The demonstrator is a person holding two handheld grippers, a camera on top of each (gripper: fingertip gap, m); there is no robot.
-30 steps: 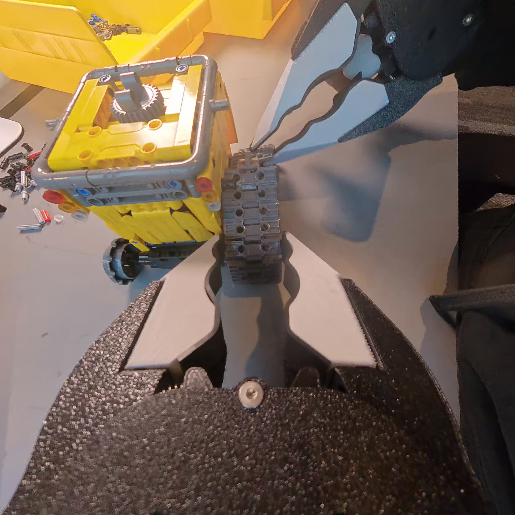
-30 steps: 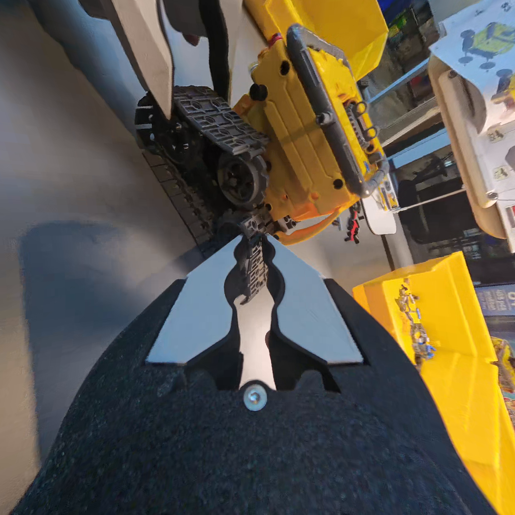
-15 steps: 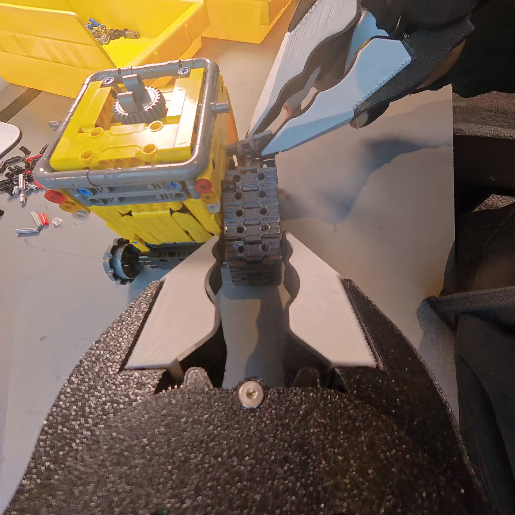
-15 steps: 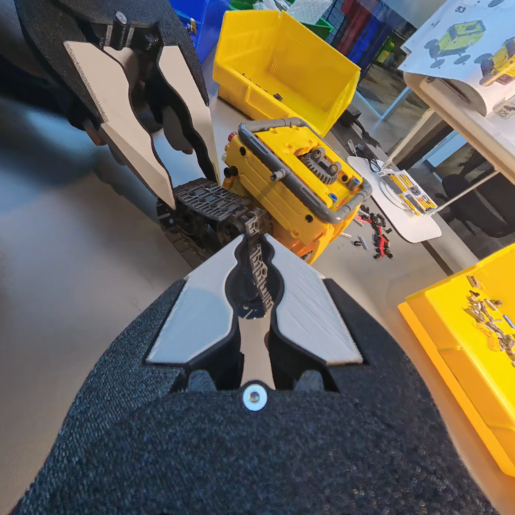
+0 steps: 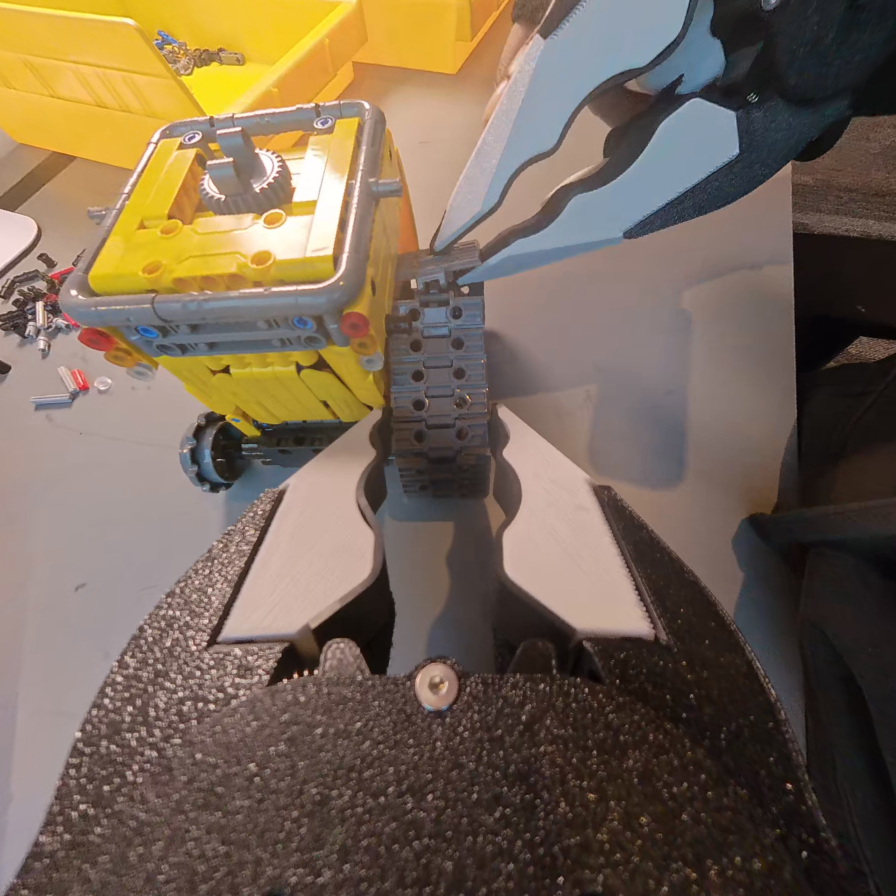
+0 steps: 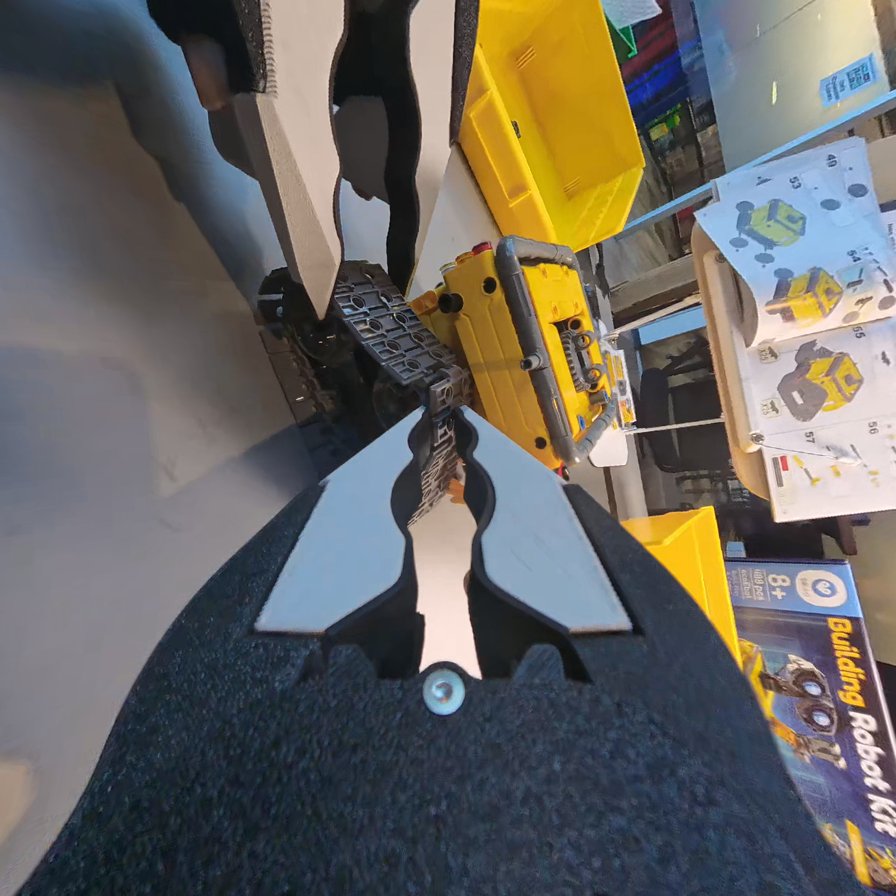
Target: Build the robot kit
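— Tracks first: which gripper has the dark grey tread (image 5: 439, 383)?

— Both. The left gripper (image 5: 439, 426) has its fingers (image 5: 315, 548) spread to either side of the near end of the tread belt, close against it, on the right flank of the yellow block model (image 5: 232, 271). Whether they truly squeeze it, I cannot tell.

— And the right gripper (image 5: 458, 266)?

— Coming in from the far right, tips pressed together on a loose strip of tread links (image 6: 436, 465) at the far end of the belt. In its own view the strip runs back between the two fingers.

— Where does the model sit?

— On the grey table (image 5: 97, 509), grey frame and black gear on top, a bare wheel hub (image 5: 208, 456) poking out near its left side.

— Anything around it?

— Small loose parts (image 5: 43, 310) scattered to the left, yellow bins (image 5: 121, 58) beyond, an open instruction booklet (image 6: 814, 310) on a stand and a blue kit box (image 6: 819, 703) off to the right.
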